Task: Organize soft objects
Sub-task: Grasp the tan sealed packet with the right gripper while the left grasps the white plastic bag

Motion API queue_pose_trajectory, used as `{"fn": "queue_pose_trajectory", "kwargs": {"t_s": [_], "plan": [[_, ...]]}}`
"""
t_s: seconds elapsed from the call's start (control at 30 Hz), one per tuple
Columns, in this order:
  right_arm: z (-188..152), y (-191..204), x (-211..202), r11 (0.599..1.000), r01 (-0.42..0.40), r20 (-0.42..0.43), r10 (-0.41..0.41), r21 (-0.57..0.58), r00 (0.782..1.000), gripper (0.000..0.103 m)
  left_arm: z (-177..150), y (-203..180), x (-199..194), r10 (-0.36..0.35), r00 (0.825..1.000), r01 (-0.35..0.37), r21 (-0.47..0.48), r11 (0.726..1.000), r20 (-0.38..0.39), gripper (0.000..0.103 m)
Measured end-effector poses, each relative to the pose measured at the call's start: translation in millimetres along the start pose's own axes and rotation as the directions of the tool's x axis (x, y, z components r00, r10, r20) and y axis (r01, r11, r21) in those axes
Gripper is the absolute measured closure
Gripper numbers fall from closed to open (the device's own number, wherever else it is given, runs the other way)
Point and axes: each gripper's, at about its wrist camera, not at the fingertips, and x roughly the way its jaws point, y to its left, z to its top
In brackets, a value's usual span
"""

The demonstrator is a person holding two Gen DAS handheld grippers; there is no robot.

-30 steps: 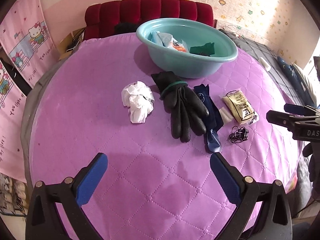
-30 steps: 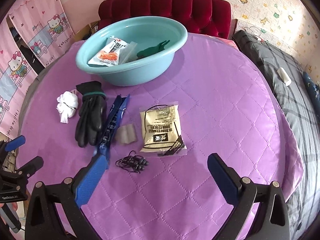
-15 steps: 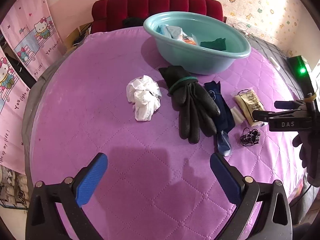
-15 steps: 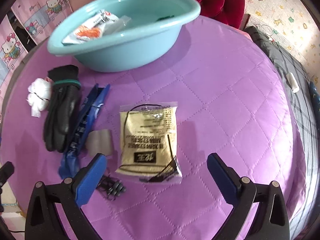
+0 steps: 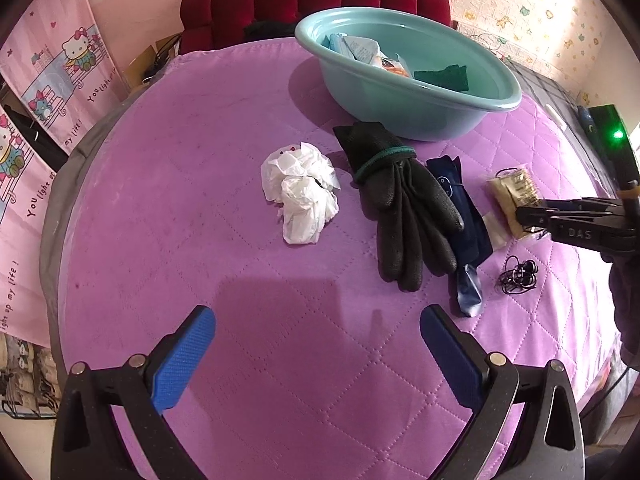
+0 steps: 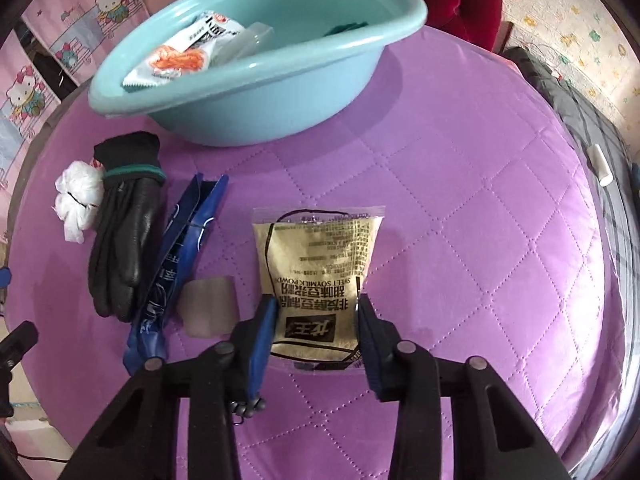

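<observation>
Right gripper [image 6: 317, 312] narrowed around the near end of the soymilk packet [image 6: 320, 276], blue pads [image 6: 262, 340] pressed against both side edges, packet lying flat on the purple quilt [image 6: 460, 220]. Same gripper seen from the left wrist view [image 5: 528, 214] reaching in from the right, tips over the packet [image 5: 512, 196]. Left gripper [image 5: 318, 344] wide apart, holding nothing, hovering over bare quilt [image 5: 180, 200] nearer than the row of items. Teal basin [image 6: 248, 92] at the far side of the quilt, holding a white-and-orange snack bag [image 6: 180, 60], a clear wrapper and something dark green [image 5: 442, 76]. Nearer than the basin, in a row from left to right in the right wrist view: crumpled white bag [image 6: 78, 200], black gloves [image 6: 124, 224] with a green cuff band, blue wrapper [image 6: 176, 256] touching the gloves' side, a small pale pad [image 6: 208, 310] just beside the wrapper's near end, then the packet. Black earphones [image 5: 518, 276] coiled on the quilt near the wrapper's tip [image 5: 466, 296], partly hidden under the right gripper in its own view. Red tufted headboard [image 5: 312, 4] behind the basin, pink cartoon curtain [image 5: 52, 92] at left.
</observation>
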Motion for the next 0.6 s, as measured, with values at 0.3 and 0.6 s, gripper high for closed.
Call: {"fn": "queue_pose_trajectory", "kwargs": {"t_s": [0.3, 0.6], "plan": [[-14.9, 1.2, -26.8, 0.998, 0.007, 0.016, -0.008, 0.056, 1.000, 0.065, 21.8, 10.4, 16.2, -0.035, 0.999, 0.035, 0.009, 0.999, -0.006, 0.000], [-11.6, 2.6, -37.2, 0.993, 0.005, 0.011, -0.006, 0.116, 1.000, 0.065, 54.3, 23.2, 37.8, -0.056, 0.998, 0.056, -0.010, 0.998, -0.004, 0.000]]}}
